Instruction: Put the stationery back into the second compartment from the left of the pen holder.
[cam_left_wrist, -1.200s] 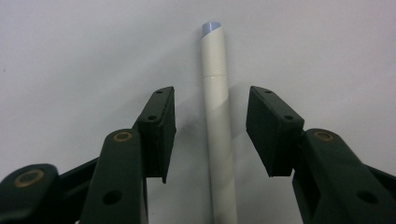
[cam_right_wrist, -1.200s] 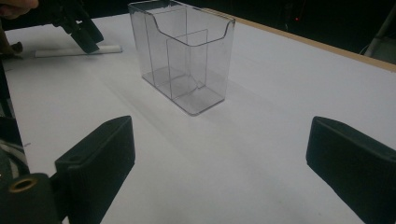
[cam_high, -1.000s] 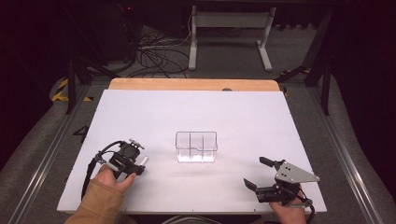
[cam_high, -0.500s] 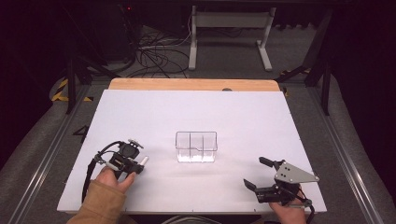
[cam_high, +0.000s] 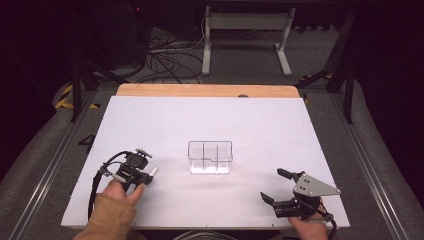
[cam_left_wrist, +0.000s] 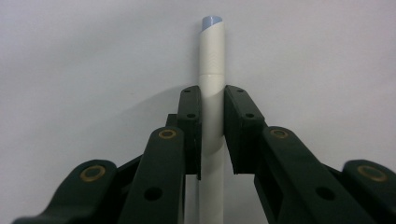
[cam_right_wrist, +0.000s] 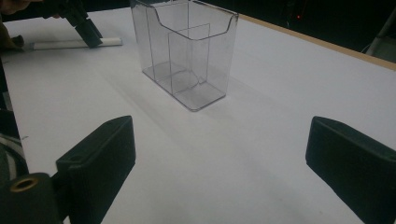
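Closing in since the earlier picture, the left gripper's (cam_left_wrist: 212, 135) jaws are now squeezing a thin white tube (cam_left_wrist: 211, 84) lying flat at the lower left of the high view. The right gripper (cam_high: 276, 186) is waiting wide open, holding nothing, at the lower right. Between them, the clear box (cam_high: 210, 157) is standing. The tube could slip or tilt when lifted, since the pinch is narrow.

A white table top (cam_high: 260, 125) is taking up most of the space before me, with a strip of bare wood (cam_high: 205, 90) showing along its far edge. Grey carpet (cam_high: 45, 135) is running down both sides. Beyond, the room is lying in darkness; black cables (cam_high: 165, 57) are tangling on the floor beside a white metal stand (cam_high: 245, 22).
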